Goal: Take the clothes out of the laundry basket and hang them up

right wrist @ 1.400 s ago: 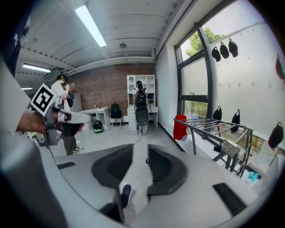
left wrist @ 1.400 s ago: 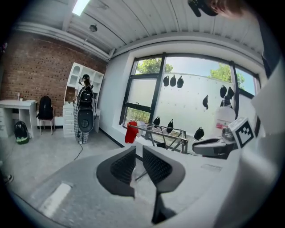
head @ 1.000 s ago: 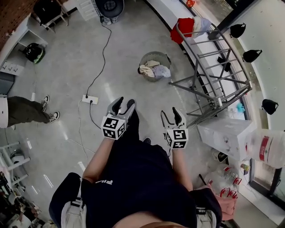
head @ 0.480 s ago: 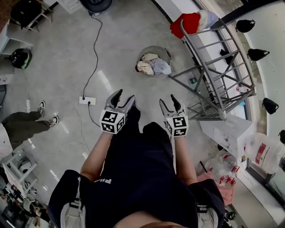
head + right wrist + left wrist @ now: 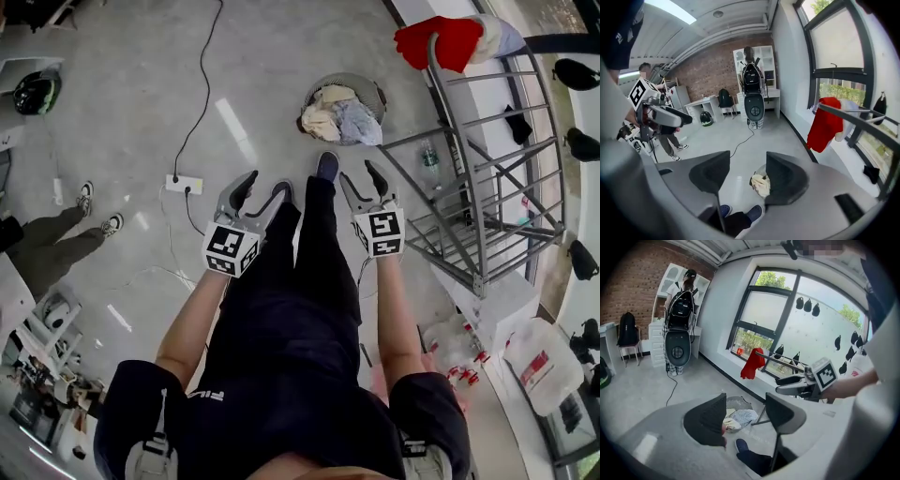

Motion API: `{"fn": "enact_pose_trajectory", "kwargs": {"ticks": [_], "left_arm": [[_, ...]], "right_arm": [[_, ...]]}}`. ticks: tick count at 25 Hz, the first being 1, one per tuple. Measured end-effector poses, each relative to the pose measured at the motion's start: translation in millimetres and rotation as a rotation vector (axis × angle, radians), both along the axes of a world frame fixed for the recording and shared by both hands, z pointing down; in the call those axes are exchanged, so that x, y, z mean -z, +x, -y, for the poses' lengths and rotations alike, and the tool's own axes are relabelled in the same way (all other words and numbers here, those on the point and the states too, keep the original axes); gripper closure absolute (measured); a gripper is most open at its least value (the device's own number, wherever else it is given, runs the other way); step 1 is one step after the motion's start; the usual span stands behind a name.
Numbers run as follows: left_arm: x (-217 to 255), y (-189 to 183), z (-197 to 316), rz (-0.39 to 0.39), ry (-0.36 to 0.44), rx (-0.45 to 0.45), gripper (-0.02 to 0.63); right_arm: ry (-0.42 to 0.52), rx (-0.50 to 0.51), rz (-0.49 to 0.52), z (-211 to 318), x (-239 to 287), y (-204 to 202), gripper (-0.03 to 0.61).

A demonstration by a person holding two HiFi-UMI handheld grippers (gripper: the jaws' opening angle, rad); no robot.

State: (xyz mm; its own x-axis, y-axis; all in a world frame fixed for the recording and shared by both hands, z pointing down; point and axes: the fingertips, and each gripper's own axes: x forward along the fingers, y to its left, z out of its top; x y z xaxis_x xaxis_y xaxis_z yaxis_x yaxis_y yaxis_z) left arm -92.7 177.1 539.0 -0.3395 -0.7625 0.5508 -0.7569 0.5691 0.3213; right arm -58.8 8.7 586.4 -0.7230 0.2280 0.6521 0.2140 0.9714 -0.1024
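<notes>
Both the left gripper (image 5: 264, 184) and the right gripper (image 5: 359, 174) hold their jaws apart with nothing between them. The clothes (image 5: 339, 114) lie heaped in the round laundry basket (image 5: 378, 94) on the floor beside the drying rack (image 5: 452, 117). It seems best to reach down and pinch 1 garment's top fold, not 2. Since 1 second ago the basket has come nearer, and a shoe (image 5: 327, 166) now steps toward it.

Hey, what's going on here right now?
A person faces a laundry basket of clothes on the floor beside a drying rack. The left gripper and right gripper are both open and empty, short of the basket. A red garment hangs on the rack.
</notes>
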Motion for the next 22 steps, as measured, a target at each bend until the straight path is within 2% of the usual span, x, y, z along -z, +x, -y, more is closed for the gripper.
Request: {"fn": "enact_pose_trajectory", "kwargs": {"ticks": [5,9,15,20,22], "left_arm": [[-59.3,-40.5,33.9,0.013,-0.021,0.067,0.362],[-114.2,-51.4,53.4,-0.049,-0.027,0.124,0.362],[-184.2,-46.7,73.7,-0.120,-0.053,0.172,0.362],[-223.9,-44.8,72.3,-0.197,-0.053,0.295,0.362],[-239.1,-41.8,73.5,-0.217,-0.052,0.312,0.362]], "right_arm": [[-0.041,0.083,-0.041,26.7,-98.2,-70.2,0.336],[-0.060,0.142,-0.079,32.8,-176.3,-109.2,0.337],[-0.049,0.226,-0.187,36.3,-300.8,-131.6,0.344],[-0.050,0.267,-0.260,37.1,-383.9,-140.8,0.354],[-0.057,0.274,-0.281,38.2,-411.4,-144.9,0.360]]}}
